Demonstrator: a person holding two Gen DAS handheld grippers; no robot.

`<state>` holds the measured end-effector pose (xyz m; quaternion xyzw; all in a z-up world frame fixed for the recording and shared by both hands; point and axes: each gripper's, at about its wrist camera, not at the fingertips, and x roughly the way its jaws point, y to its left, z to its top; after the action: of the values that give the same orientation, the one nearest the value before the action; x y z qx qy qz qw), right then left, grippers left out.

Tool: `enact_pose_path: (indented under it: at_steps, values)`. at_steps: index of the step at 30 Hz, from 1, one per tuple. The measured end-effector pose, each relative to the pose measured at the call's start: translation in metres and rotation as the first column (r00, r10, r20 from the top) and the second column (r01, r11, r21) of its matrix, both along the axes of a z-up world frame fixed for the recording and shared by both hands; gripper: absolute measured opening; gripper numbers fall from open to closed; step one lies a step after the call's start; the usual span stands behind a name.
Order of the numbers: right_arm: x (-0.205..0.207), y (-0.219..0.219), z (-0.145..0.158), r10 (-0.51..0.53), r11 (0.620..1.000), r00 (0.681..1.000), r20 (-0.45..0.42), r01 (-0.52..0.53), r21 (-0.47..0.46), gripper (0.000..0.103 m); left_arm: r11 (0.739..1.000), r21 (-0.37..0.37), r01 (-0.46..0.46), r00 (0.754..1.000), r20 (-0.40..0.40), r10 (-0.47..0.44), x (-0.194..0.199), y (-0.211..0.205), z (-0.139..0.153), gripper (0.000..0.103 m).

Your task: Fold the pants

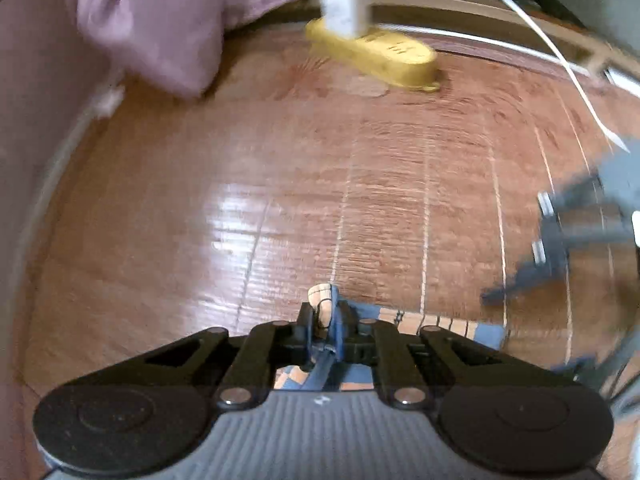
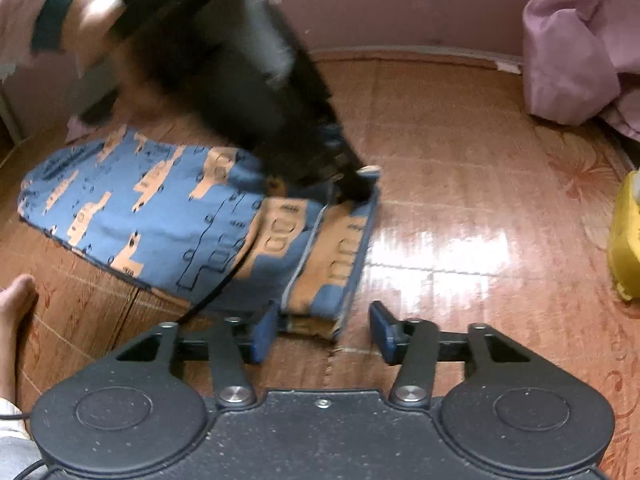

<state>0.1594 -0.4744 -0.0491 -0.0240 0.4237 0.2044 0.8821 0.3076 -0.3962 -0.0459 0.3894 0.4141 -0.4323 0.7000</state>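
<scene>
Small blue pants [image 2: 168, 216] printed with orange vehicles lie on the wood-pattern floor, doubled over on themselves. In the right wrist view my left gripper [image 2: 356, 184] comes down from the upper left, shut on the far corner of the pants. The left wrist view shows that same pinch up close: my left gripper [image 1: 326, 320] holds a tuft of blue and orange cloth [image 1: 322, 300]. My right gripper [image 2: 324, 332] stands open at the near edge of the pants, its blue pads [image 2: 264, 332] on either side of the near corner. My right gripper [image 1: 560, 236] shows blurred at the right of the left wrist view.
A yellow power strip [image 1: 380, 56] with a white plug and white cables lies on the floor beyond the pants. Pink bedding [image 2: 580, 56] hangs at the right by the pink wall. A person's bare foot [image 2: 14, 300] rests at the left, and a hand [image 2: 84, 28] grips the left tool.
</scene>
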Motion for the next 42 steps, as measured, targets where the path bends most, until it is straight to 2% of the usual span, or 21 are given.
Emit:
enact_pose_path:
  at_steps: [4,6,9,10,12,14,16,20,24,28,31,33,35,36,38,39,41,42]
  values:
    - [0.002,-0.017,0.004,-0.002,0.998,0.999,0.034,0.0,0.063,0.063,0.992,-0.082,0.1,0.989,0.118,-0.09,-0.028,0.022,0.015,0.01]
    - [0.004,-0.027,0.005,-0.007,0.993,1.0,0.03,0.004,0.119,0.063,0.985,-0.117,0.124,0.983,0.146,-0.106,-0.037,0.034,0.022,0.01]
    - [0.013,-0.045,0.001,-0.068,0.964,0.998,-0.018,0.07,0.257,0.063,0.983,-0.116,0.142,0.979,0.161,-0.122,-0.043,0.044,0.023,0.01]
    - [0.016,-0.048,-0.001,-0.081,0.948,0.996,-0.042,0.09,0.306,0.062,0.982,-0.123,0.141,0.981,0.154,-0.121,-0.042,0.046,0.023,0.01]
    - [0.021,-0.049,-0.005,-0.08,0.932,0.994,-0.078,0.102,0.347,0.052,0.982,-0.139,0.127,0.987,0.115,-0.112,-0.035,0.045,0.022,0.01]
    - [0.025,-0.047,-0.011,-0.086,0.933,0.988,-0.125,0.124,0.338,0.043,0.979,-0.152,0.138,0.987,0.104,-0.123,-0.028,0.04,0.021,0.011]
    - [0.026,-0.043,-0.013,-0.086,0.944,0.988,-0.13,0.122,0.305,0.04,0.976,-0.158,0.153,0.986,0.092,-0.14,-0.025,0.034,0.018,0.011]
    - [0.026,-0.046,-0.018,-0.11,0.911,0.978,-0.179,0.171,0.376,0.031,0.977,-0.153,0.151,0.989,0.018,-0.15,-0.016,0.03,0.008,0.011]
    - [0.027,-0.047,-0.02,-0.138,0.904,0.97,-0.198,0.205,0.375,0.016,0.986,-0.143,0.089,0.995,-0.035,-0.095,-0.002,0.026,-0.006,0.011]
    - [0.027,-0.055,-0.025,-0.16,0.87,0.96,-0.231,0.248,0.426,0.011,0.988,-0.13,0.084,0.996,-0.029,-0.089,0.002,0.025,-0.015,0.017]
    - [0.026,-0.06,-0.026,-0.167,0.851,0.954,-0.248,0.267,0.452,0.01,0.99,-0.128,0.062,0.998,-0.008,-0.063,0.0,0.026,-0.016,0.026]
    - [0.026,-0.06,-0.026,-0.162,0.852,0.954,-0.252,0.264,0.451,0.013,0.991,-0.127,0.038,0.999,-0.016,-0.04,0.001,0.029,-0.014,0.032]
    - [0.027,-0.059,-0.025,-0.163,0.859,0.953,-0.255,0.264,0.438,0.019,0.991,-0.131,0.009,1.0,0.007,-0.008,0.001,0.034,-0.01,0.054]
    - [0.025,-0.059,-0.026,-0.166,0.857,0.952,-0.256,0.268,0.44,0.02,0.99,-0.141,-0.022,0.999,0.03,0.027,0.0,0.038,-0.006,0.056]
    - [0.024,-0.059,-0.027,-0.182,0.848,0.947,-0.264,0.287,0.446,0.021,0.978,-0.185,-0.099,0.993,0.044,0.109,-0.001,0.051,0.001,0.06]
    - [0.024,-0.057,-0.027,-0.193,0.843,0.944,-0.267,0.299,0.447,0.021,0.964,-0.218,-0.152,0.986,0.032,0.163,-0.003,0.06,0.005,0.061]
    - [0.023,-0.056,-0.028,-0.22,0.83,0.937,-0.272,0.326,0.453,0.021,0.921,-0.289,-0.26,0.964,-0.024,0.265,-0.007,0.081,0.013,0.065]
    - [0.021,-0.056,-0.028,-0.242,0.817,0.93,-0.278,0.35,0.459,0.02,0.89,-0.328,-0.316,0.948,-0.073,0.31,-0.011,0.095,0.017,0.066]
